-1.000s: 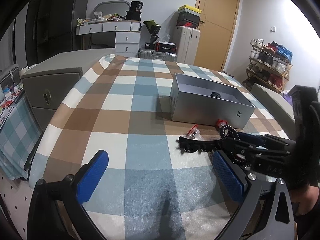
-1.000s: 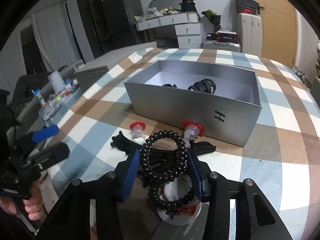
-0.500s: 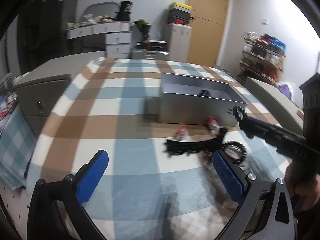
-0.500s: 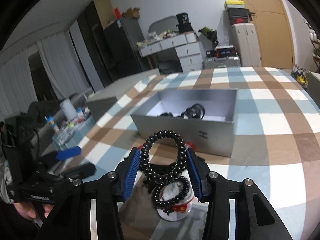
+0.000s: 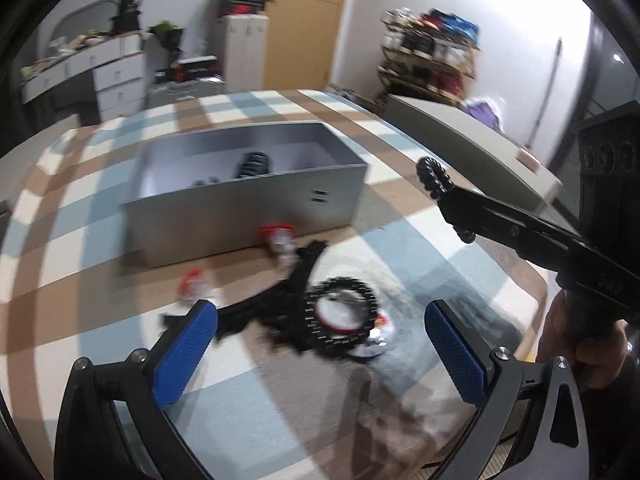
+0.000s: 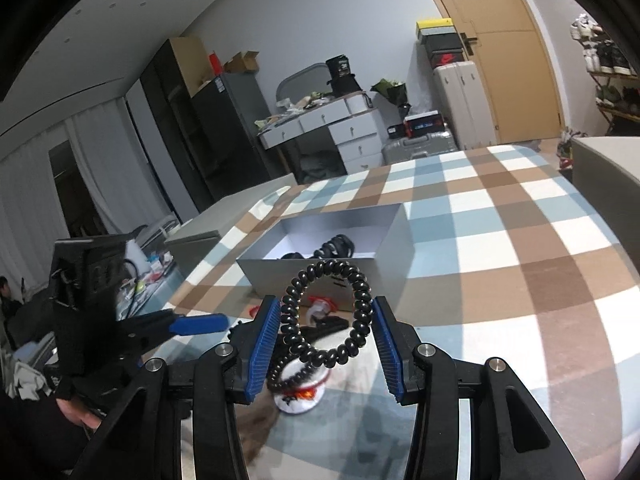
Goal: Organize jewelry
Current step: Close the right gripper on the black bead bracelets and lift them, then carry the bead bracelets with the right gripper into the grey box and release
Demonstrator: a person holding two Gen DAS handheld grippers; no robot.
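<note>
My right gripper [image 6: 325, 336] is shut on a black beaded bracelet [image 6: 326, 312] and holds it in the air in front of the open grey box [image 6: 328, 264]. The same bracelet [image 5: 434, 178] shows at the right gripper's tip in the left wrist view, above the table right of the grey box [image 5: 248, 204]. The box holds black jewelry [image 5: 254, 164]. My left gripper [image 5: 320, 352] is open and empty above a black bracelet [image 5: 340, 316] lying on a white pouch, next to a black strap [image 5: 280, 296].
Two small red-capped pieces [image 5: 276, 236] lie by the box's front wall. The checked tablecloth [image 6: 500, 248] covers the round table. A grey cabinet [image 6: 208, 232] stands past its far left edge and a shoe rack [image 5: 432, 60] at the far right.
My right gripper has lifted the black beaded bracelet from the table up into the air. My left gripper has moved right and closer to the bracelet on the pouch.
</note>
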